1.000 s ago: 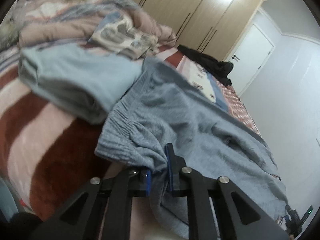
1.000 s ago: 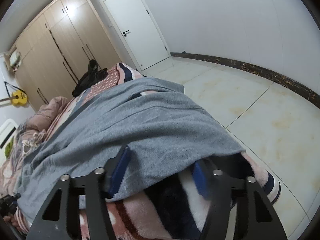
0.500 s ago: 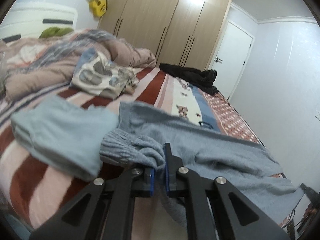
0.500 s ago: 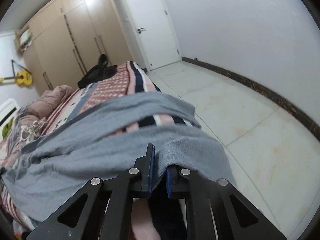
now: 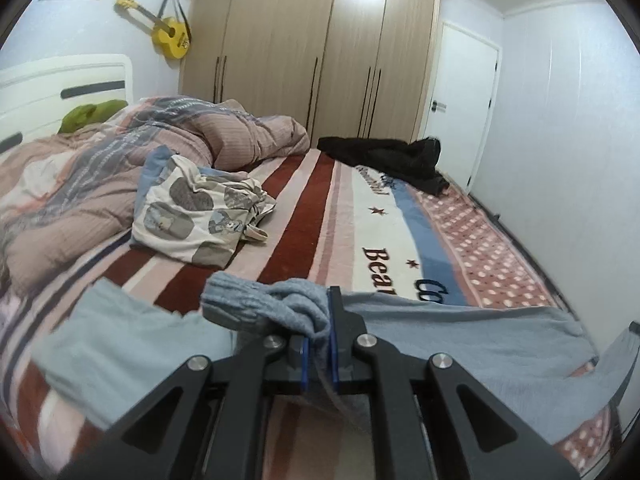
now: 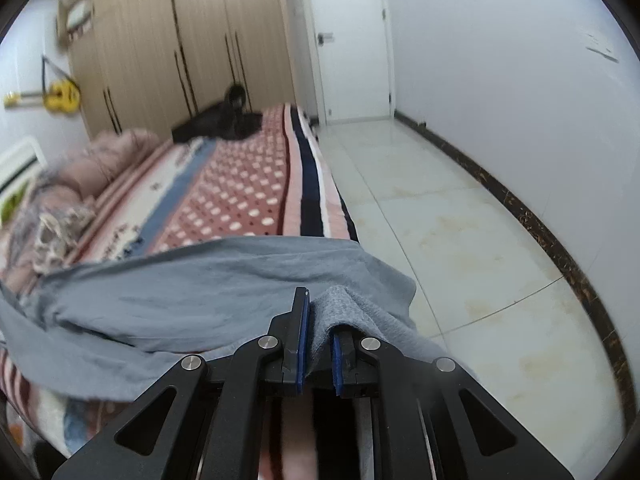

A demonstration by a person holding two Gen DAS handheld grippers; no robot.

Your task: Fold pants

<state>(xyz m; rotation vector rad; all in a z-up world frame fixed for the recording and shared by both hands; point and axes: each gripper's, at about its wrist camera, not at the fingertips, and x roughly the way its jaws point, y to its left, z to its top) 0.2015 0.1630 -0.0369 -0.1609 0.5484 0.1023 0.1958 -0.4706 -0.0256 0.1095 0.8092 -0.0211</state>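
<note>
The grey-blue pants point(image 5: 460, 332) hang stretched between my two grippers above the near edge of the striped bed. My left gripper point(image 5: 318, 354) is shut on the ribbed waistband point(image 5: 256, 300), bunched just above the pads. My right gripper point(image 6: 318, 354) is shut on the leg end of the pants point(image 6: 192, 292), which sag to the left across the bed edge. The right gripper also shows at the far right of the left wrist view point(image 5: 624, 356).
A light blue folded garment point(image 5: 128, 340) lies at the left. A patterned white cloth point(image 5: 196, 216) and a pink quilt point(image 5: 100, 168) lie further back. A black garment point(image 5: 392, 156) lies near the wardrobe point(image 5: 312, 48). Tiled floor point(image 6: 460, 240) borders the bed on the right.
Both grippers have risen and pulled back toward the near bed edge, lifting the pants off the bed. The right gripper closed on the leg end a second ago.
</note>
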